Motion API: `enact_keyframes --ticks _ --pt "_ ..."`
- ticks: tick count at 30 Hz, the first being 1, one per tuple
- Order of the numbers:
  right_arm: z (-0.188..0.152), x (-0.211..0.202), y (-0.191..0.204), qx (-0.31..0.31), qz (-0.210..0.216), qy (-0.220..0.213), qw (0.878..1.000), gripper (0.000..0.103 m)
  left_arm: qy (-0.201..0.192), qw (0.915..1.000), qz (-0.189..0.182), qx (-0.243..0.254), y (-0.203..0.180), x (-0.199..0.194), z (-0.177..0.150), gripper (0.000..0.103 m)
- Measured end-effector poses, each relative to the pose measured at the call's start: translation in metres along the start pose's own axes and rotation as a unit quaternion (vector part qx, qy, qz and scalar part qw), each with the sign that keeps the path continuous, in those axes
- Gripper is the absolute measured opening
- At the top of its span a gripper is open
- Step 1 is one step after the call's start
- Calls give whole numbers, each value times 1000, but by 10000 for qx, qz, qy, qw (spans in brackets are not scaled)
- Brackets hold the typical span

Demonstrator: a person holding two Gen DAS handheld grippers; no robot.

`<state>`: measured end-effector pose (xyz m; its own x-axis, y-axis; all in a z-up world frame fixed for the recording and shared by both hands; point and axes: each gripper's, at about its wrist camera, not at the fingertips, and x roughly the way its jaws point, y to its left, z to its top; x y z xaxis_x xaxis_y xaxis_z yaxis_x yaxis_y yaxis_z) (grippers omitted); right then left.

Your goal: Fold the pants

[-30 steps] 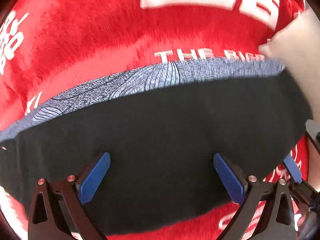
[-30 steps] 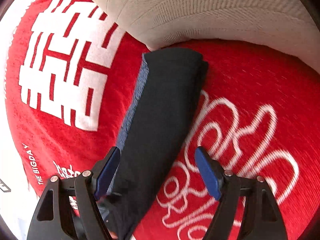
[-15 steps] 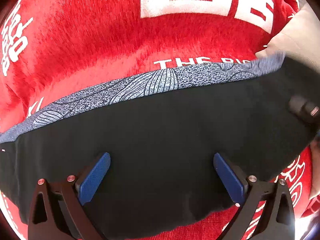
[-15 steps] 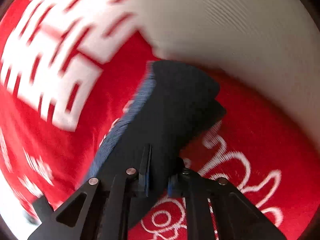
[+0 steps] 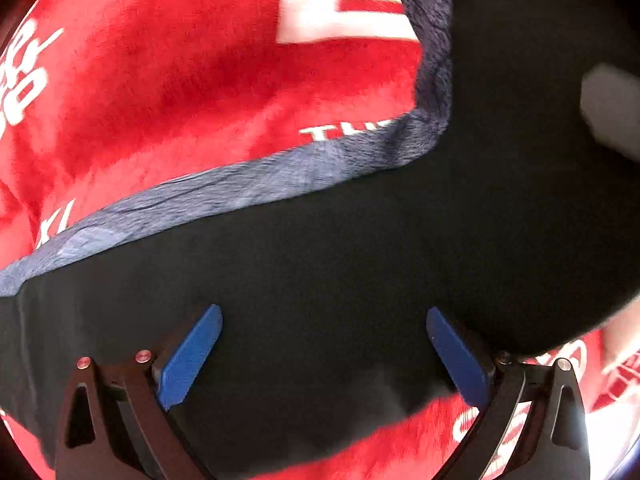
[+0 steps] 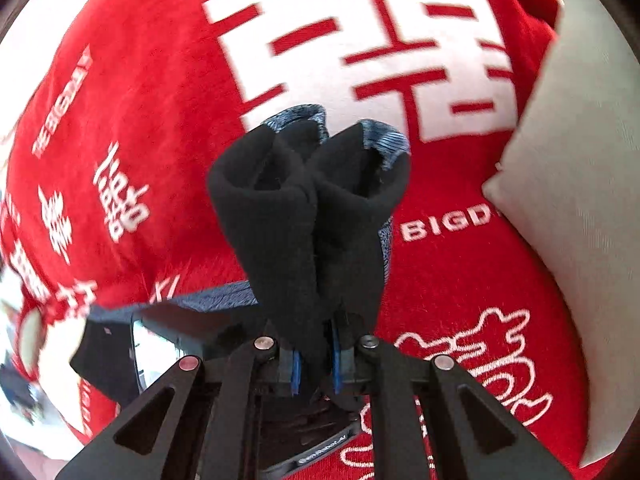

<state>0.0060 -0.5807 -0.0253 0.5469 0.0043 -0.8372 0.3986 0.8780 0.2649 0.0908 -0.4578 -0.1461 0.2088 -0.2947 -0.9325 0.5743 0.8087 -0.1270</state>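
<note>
pants (image 6: 308, 208): black, lying on red blanket (image 6: 160, 100), one end bunching up in right gripper
right gripper (image 6: 314, 376): jaws just closed, clamping pants
left gripper (image 5: 324, 344): jaws apart, hovering over pants, gripping nothing

1. The white letters (image 5: 348, 130) on the red blanket (image 5: 180, 80) run under the pants (image 5: 360, 280); only "TH" shows.
2. A grey blurred shape (image 5: 610, 116) at the right edge cannot be told.
3. The right claw (image 6: 316, 372) pads are mostly buried in cloth.
4. The pillow (image 6: 580, 200) is cut off by the frame.
5. The left edge of the right view is smeared.
</note>
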Motion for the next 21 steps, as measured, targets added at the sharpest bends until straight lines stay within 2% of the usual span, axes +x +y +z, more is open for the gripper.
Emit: enact_keyframes --ticks 2,7,11,14,17,18,20,21 --pt "0 -2 17 -279 -93 3 9996 12 -135 9997 -3 -224 28 -23 -3 103" --pt "-15 10 81 -1039 -405 114 9937 12 -141 9960 411 -778 123 -61 -20 103" --pt "-43 35 141 -1670 -707 300 9830 13 -61 9898 987 -1026 195 -72 -42 103" --pt "-75 65 182 -2048 -879 578 9731 14 42 9818 1370 -1314 250 -71 -59 103" --pt "-116 100 211 -2485 -1246 957 9558 18 127 9748 1535 -1611 291 -72 -79 103" --pt "-128 109 218 -2668 -1454 971 9478 21 140 9740 1549 -1646 300 -73 -83 103" --pt "-147 113 231 -3178 -1926 726 9255 23 143 9747 1530 -1622 308 -75 -86 103" --pt "-151 112 234 -3308 -1994 693 9198 29 140 9759 1501 -1580 309 -76 -86 103"
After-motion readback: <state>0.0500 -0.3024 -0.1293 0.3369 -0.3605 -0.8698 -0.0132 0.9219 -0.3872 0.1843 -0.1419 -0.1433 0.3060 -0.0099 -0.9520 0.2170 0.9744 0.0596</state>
